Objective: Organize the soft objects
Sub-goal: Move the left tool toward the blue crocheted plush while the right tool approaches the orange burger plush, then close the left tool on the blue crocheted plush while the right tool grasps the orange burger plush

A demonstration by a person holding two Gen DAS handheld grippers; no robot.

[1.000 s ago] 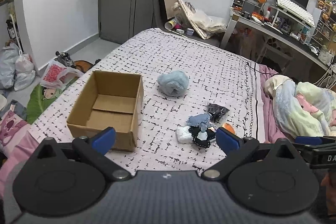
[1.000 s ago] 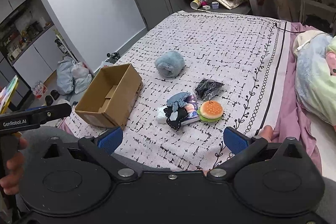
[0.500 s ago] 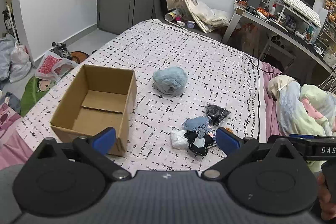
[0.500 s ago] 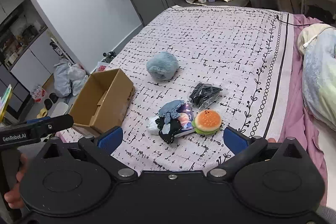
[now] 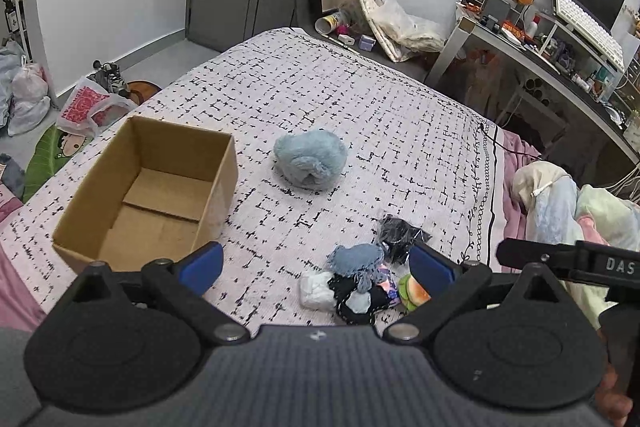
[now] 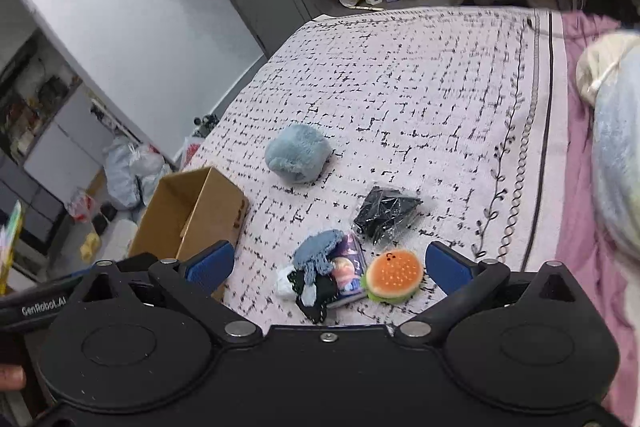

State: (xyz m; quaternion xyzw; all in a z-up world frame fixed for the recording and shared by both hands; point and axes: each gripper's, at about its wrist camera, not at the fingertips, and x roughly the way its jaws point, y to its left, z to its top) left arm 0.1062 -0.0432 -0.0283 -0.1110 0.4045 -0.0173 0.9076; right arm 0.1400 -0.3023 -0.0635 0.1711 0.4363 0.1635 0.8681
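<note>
An open, empty cardboard box (image 5: pixel 148 187) (image 6: pixel 192 211) sits on the bed at the left. A fluffy light-blue plush (image 5: pixel 310 161) (image 6: pixel 298 159) lies mid-bed. Nearer me is a small pile: a blue knitted piece (image 5: pixel 356 259) (image 6: pixel 318 253), a black and white cloth (image 5: pixel 356 297) (image 6: pixel 314 293), a burger plush (image 5: pixel 414 291) (image 6: pixel 394 277) and a black item in clear wrap (image 5: pixel 400 237) (image 6: pixel 384 213). My left gripper (image 5: pixel 316 265) is open and empty above the pile. My right gripper (image 6: pixel 330 265) is open and empty, with the pile between its fingers in view.
The bed has a white black-patterned cover (image 5: pixel 360 99). Bunched bedding (image 5: pixel 560 195) lies at the right. A desk with monitor and keyboard (image 5: pixel 580 19) stands at the far right. Bags (image 5: pixel 92 105) lie on the floor left of the bed.
Both grippers have moved forward and lower toward the pile, so the objects look larger. Both stay open. Nothing on the bed has moved.
</note>
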